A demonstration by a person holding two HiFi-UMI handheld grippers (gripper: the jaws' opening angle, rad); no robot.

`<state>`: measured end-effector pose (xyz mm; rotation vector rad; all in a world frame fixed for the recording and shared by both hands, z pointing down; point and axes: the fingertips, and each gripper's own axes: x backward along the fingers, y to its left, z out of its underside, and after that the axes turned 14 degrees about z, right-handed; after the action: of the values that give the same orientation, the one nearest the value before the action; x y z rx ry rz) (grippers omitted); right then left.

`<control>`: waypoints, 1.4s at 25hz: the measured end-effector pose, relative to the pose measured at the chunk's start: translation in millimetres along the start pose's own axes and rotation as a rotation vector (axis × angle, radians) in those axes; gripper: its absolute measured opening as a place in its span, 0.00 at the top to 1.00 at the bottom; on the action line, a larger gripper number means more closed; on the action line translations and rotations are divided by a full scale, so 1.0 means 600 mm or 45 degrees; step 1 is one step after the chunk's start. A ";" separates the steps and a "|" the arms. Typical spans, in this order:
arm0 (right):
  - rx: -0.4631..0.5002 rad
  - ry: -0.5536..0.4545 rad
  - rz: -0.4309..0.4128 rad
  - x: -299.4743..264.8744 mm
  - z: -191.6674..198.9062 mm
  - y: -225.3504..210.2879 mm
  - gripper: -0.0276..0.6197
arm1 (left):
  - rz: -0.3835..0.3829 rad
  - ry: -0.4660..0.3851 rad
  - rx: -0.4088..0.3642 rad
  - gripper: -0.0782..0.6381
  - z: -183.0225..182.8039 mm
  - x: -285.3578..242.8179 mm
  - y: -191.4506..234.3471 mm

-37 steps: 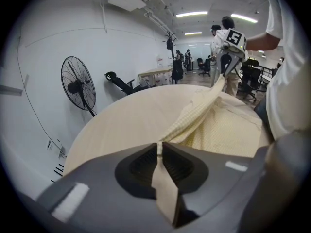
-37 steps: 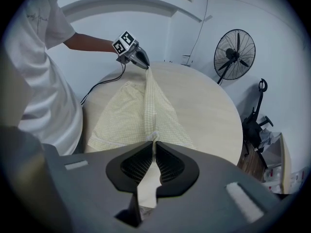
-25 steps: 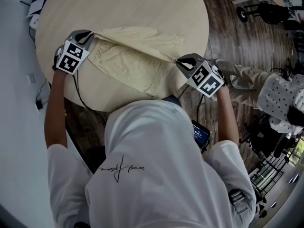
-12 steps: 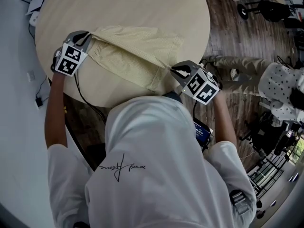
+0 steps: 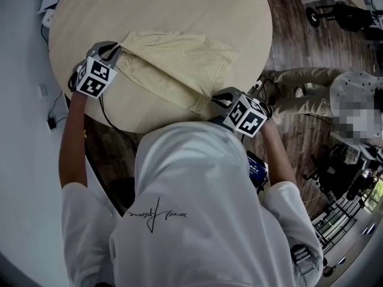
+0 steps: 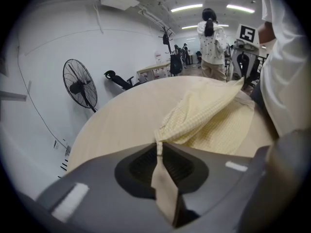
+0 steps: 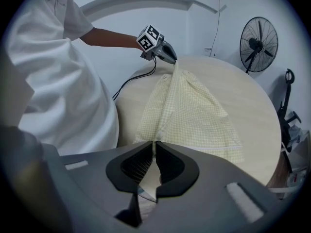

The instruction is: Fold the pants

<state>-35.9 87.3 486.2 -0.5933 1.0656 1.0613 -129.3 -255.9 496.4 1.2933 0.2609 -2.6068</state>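
Note:
Pale yellow checked pants (image 5: 176, 70) lie on the round wooden table (image 5: 179, 11), with one edge stretched taut between both grippers. My left gripper (image 5: 115, 51) is at the table's left edge, shut on a corner of the pants (image 6: 204, 115); cloth shows pinched between its jaws. My right gripper (image 5: 219, 98) is at the table's near right edge, shut on the opposite end of the pants (image 7: 187, 106), with fabric clamped between its jaws. The left gripper (image 7: 171, 59) also appears at the top of the right gripper view, holding the far corner.
A standing fan (image 6: 79, 86) is beside the table. A person (image 6: 212, 40) in a dotted top stands beyond the table, near wheeled equipment (image 5: 341, 14). Cables (image 5: 102, 118) hang off the table's near-left edge. My own white shirt (image 5: 197, 208) fills the near foreground.
My right gripper has moved left and toward me, dragging its end of the pants to the near table edge. The left gripper has shifted only slightly.

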 end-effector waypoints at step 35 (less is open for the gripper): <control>-0.048 -0.072 -0.309 -0.015 0.029 0.085 0.92 | -0.095 -0.018 0.187 0.75 0.069 0.058 -0.150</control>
<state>-75.9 118.6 505.6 -0.7003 0.9005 0.8818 -205.9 -184.1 498.5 1.3349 0.1195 -2.7423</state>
